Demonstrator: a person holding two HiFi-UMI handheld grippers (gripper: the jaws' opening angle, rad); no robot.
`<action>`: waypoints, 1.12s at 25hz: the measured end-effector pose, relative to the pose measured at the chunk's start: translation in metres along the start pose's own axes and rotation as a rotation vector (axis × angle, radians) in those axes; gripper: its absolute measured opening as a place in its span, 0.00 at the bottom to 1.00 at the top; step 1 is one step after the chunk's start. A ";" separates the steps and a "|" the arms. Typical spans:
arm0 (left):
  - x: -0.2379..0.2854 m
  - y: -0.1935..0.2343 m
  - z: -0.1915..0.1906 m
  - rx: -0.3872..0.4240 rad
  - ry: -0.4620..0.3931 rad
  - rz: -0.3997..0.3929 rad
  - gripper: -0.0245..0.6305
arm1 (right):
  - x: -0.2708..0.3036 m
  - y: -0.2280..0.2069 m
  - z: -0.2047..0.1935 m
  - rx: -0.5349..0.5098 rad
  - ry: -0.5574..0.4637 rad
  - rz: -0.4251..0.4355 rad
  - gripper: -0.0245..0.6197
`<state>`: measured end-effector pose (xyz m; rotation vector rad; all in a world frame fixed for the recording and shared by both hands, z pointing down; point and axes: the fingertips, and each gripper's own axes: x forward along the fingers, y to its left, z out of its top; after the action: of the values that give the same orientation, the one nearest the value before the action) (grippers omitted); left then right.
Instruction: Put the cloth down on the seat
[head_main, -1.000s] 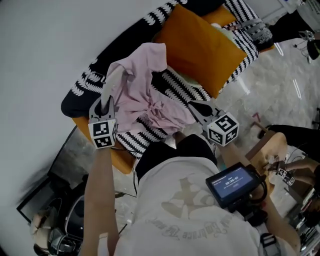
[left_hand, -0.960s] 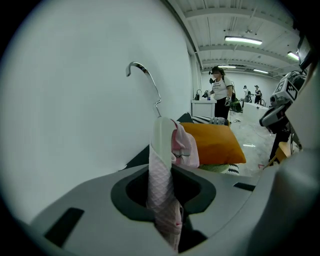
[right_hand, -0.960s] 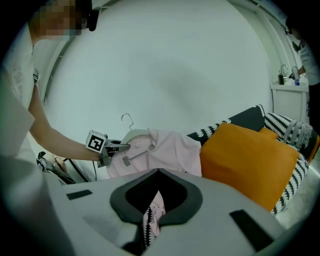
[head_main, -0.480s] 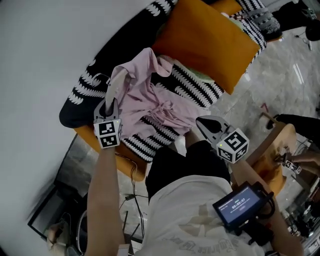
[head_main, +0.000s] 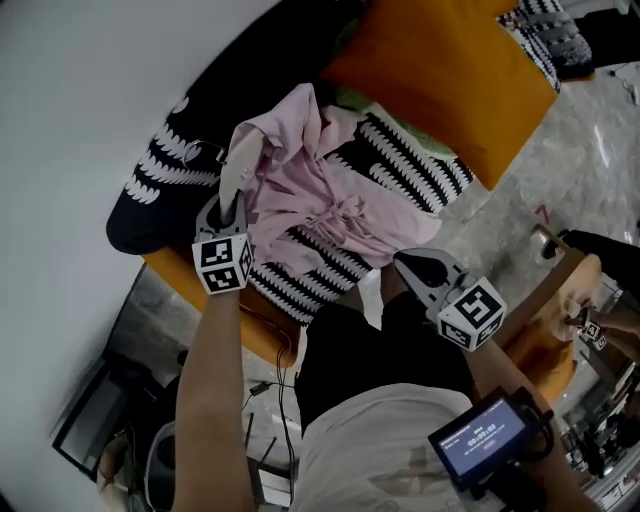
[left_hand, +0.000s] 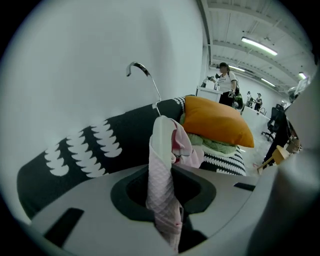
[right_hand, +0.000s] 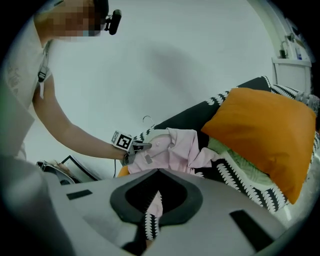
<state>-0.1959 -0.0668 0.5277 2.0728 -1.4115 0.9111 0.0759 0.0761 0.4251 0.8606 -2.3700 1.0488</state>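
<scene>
The pink cloth (head_main: 320, 195) lies across the striped seat (head_main: 300, 272), its collar end pinched in the left gripper (head_main: 228, 208). That gripper's jaws are closed tight on the fabric where it wraps the shoulder of a white hanger (left_hand: 161, 135). The right gripper (head_main: 408, 264) sits just short of the hem. Its jaws are drawn to a slit, and whether they nip any fabric cannot be told.

The cloth's long axis runs from the left gripper's jaws across to just ahead of the right gripper. The collar is at the left gripper and the hem at the right, while the hook (left_hand: 142, 70) points up and away beyond the left jaws, toward the backrest.

The likely trouble is at release. The middle is bunched, so the collar end held off the seat may slump into a heap. The hook could also catch the throw. The hem, close to the seat's front edge by the right gripper, might slide floorward if tugged.
</scene>
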 end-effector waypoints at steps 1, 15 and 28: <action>0.004 0.004 -0.005 -0.021 0.000 0.003 0.18 | 0.003 0.002 -0.003 0.001 0.005 0.007 0.06; 0.065 0.066 -0.085 0.087 0.132 0.067 0.19 | 0.022 -0.006 -0.047 0.048 0.095 -0.018 0.06; 0.100 0.069 -0.143 -0.004 0.229 0.005 0.20 | 0.049 -0.013 -0.075 0.045 0.155 0.007 0.06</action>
<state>-0.2726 -0.0549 0.6986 1.8927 -1.2966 1.1076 0.0574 0.1086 0.5076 0.7577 -2.2302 1.1331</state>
